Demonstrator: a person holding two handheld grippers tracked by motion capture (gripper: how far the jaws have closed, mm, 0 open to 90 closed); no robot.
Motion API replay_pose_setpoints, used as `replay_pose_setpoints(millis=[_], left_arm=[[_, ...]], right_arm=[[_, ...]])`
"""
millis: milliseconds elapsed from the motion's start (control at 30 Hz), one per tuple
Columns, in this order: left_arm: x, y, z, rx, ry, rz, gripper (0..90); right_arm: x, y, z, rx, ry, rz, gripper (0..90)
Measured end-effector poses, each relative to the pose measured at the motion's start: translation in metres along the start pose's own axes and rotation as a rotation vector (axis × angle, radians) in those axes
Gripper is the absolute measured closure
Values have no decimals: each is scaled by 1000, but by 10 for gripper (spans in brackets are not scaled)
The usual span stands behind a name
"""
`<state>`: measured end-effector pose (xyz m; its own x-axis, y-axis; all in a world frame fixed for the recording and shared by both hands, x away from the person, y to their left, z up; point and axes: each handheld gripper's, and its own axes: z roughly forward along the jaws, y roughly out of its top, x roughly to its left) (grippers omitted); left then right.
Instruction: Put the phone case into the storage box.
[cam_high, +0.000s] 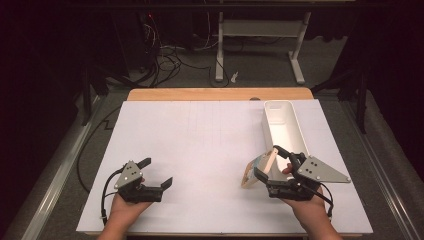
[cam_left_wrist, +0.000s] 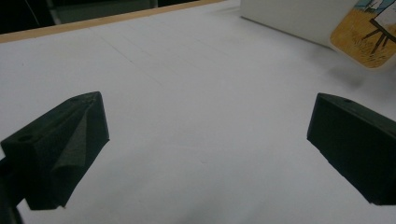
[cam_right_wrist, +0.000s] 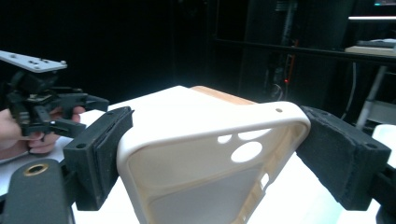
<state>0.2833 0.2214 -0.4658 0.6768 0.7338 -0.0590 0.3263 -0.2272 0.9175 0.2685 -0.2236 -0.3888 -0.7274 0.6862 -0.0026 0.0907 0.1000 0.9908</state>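
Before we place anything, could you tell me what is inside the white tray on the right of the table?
The white tray looks empty along its far and middle stretch. Its near end is covered by the right tongs and the phone case they hold.

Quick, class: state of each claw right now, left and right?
Left claw: open, holding nothing.
Right claw: closed on the phone case, gripping it by its two side edges.
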Motion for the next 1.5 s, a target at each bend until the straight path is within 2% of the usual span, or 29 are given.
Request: replay_pose_setpoints(millis=[67,600,933,1500], left_arm=[[0,0,0,-3,-1,1,2],[-2,0,2,1,-4,21,6],[-2,0,1,-4,4,25,7],[-3,0,1,-6,12,36,11]], right_arm=[[1,0,0,4,-24,3,140],[7,12,-4,-34,-63,-24,142],[4,32,-16,-92,-89,-13,143],[0,46,-28,-138,-115,-20,144]])
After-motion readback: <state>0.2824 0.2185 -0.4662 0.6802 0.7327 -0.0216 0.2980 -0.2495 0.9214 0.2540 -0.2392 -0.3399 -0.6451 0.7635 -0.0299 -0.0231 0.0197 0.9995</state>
